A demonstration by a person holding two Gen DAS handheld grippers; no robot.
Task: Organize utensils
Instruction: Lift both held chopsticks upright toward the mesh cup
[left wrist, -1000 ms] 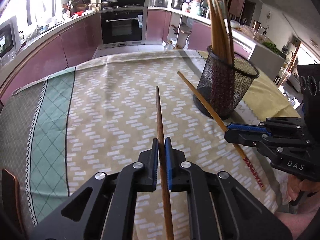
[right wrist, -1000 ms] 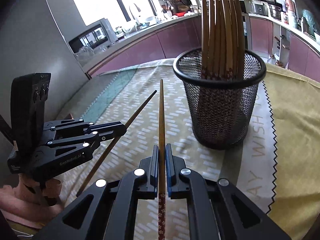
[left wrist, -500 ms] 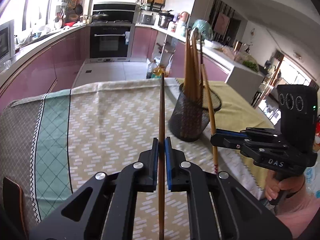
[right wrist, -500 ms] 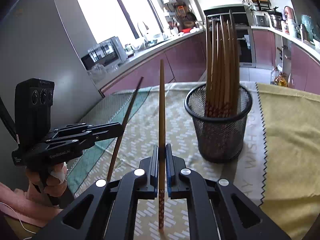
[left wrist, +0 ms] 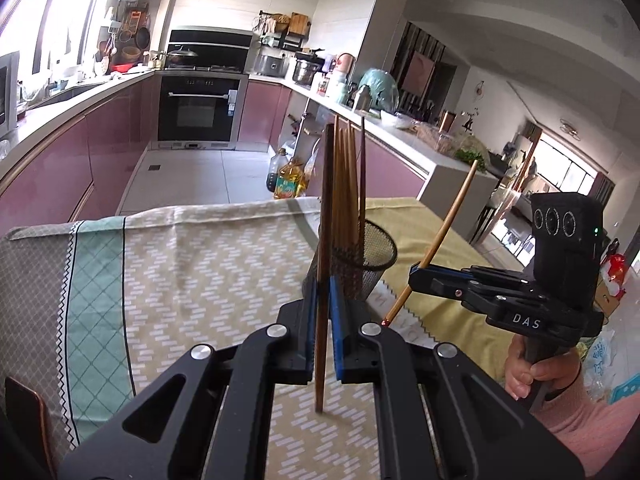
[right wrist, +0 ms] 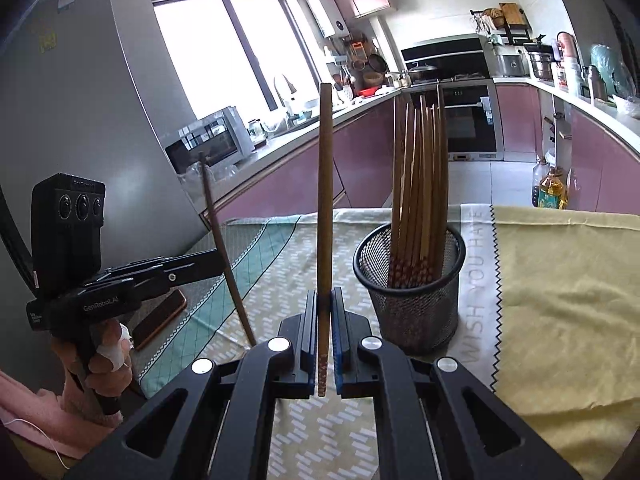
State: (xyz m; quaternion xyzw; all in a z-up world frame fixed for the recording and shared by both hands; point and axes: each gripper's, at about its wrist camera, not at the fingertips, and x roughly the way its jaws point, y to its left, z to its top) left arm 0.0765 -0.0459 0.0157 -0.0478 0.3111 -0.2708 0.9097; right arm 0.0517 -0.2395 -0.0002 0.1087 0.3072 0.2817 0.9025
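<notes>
1. Left wrist view is showing the left tongs (left wrist: 323,322) clamping a dark wooden chopstick (left wrist: 322,240) near its lower part, the stick standing nearly upright with its lower end clear of the patterned tablecloth (left wrist: 192,280).
2. To do this step well, I judge the hand should be carrying the stick until its lower tip is hanging above the open mouth of the black mesh holder (left wrist: 376,252), and only then lowering it; the pads should be letting go once the tip is inside the rim.
3. The chopsticks already standing in the holder (left wrist: 348,184) are leaning toward one side, so aiming for the freer part of the mouth looks safer to me.
4. Further right, the right tongs (left wrist: 414,276) are gripping a lighter, tilted chopstick (left wrist: 448,232) with a red patterned lower end.
5. Two sticks arriving together could be knocking each other or tipping the light mesh cup; going in one after the other seems wiser.
6. Right wrist view is showing the left tongs (right wrist: 218,262) at far left, pinching their slanted stick.
7. In the middle, the right tongs (right wrist: 323,334) are closing on their chopstick (right wrist: 324,200), upright, dotted end downward.
8. At right, the holder (right wrist: 412,312) is standing on the cloth-covered surface, beside the yellow cloth (right wrist: 560,300).
</notes>
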